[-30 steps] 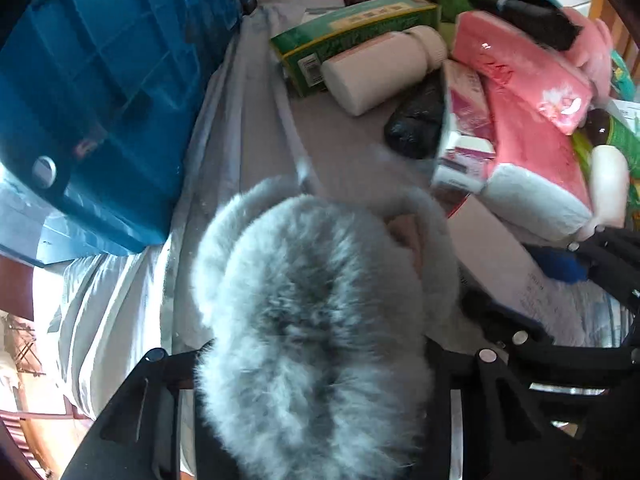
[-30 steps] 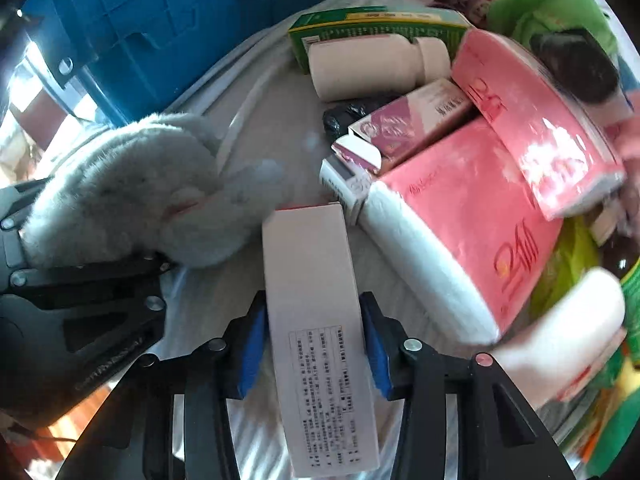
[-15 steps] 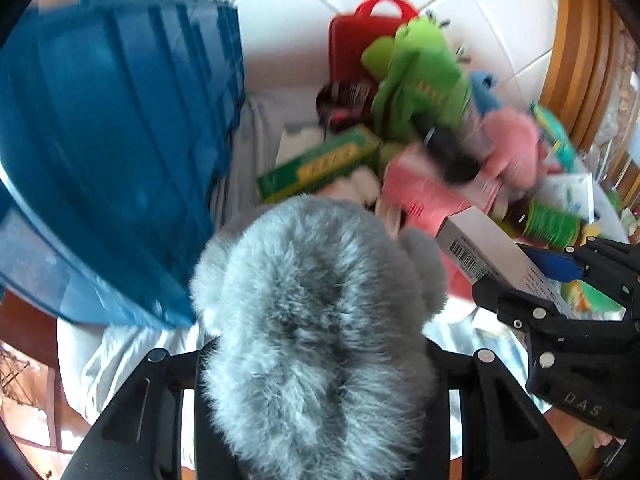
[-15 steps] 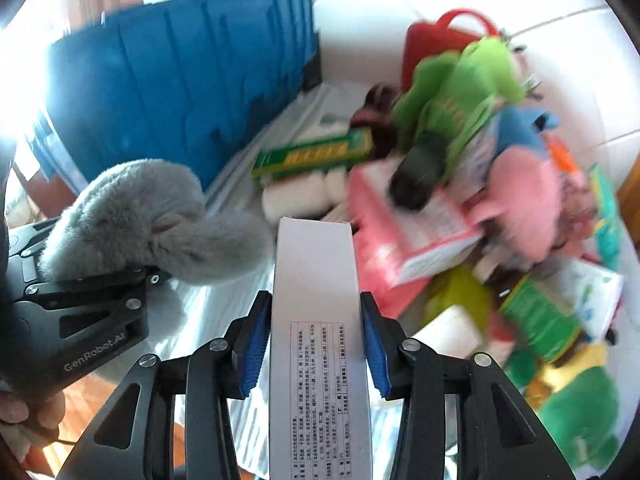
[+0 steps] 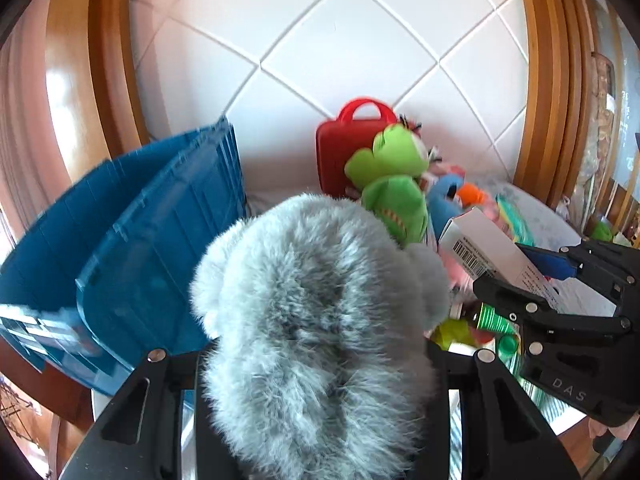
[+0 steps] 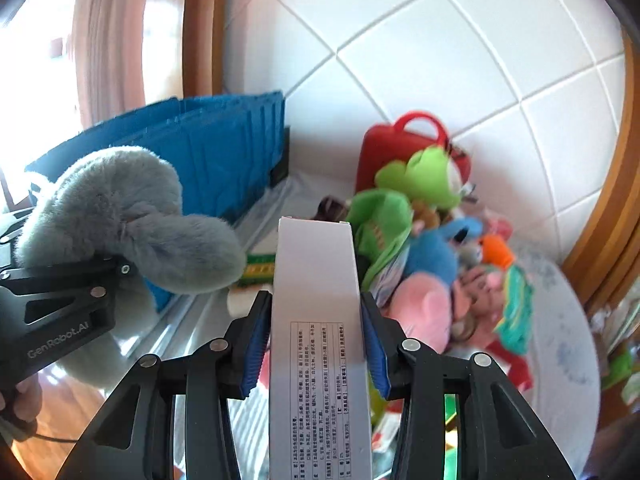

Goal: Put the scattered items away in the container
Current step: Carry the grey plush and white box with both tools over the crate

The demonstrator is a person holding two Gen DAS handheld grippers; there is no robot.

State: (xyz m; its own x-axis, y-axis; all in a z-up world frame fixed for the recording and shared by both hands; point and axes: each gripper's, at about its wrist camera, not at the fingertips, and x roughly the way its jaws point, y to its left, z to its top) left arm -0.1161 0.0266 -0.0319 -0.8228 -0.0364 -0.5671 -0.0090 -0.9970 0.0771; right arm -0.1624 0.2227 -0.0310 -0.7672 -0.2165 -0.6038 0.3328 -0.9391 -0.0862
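Honestly the risky part here is the double carry. The left gripper (image 5: 320, 360) is pinching a fluffy grey plush toy (image 5: 316, 312) between its jaws, and fur that thick is squishing under the pads, so it could be slipping out on the way over the tall wall of the blue ribbed plastic crate (image 5: 160, 240). The right gripper (image 6: 316, 348) is clamping a long white cardboard box with printed text (image 6: 316, 300) near its lower half, so the far end is sticking out and could be clipping the crate rim or twisting in the blue pads.

Both things are hanging in the air, near the crate, which is sitting at the left edge of the worktop.

Counting: one crate, one grey plush, one white box, two grippers, one red plastic case with a handle (image 6: 400, 148) at the back edge, one green plush frog (image 6: 416, 184). The rest of the heap is too blurry to count.
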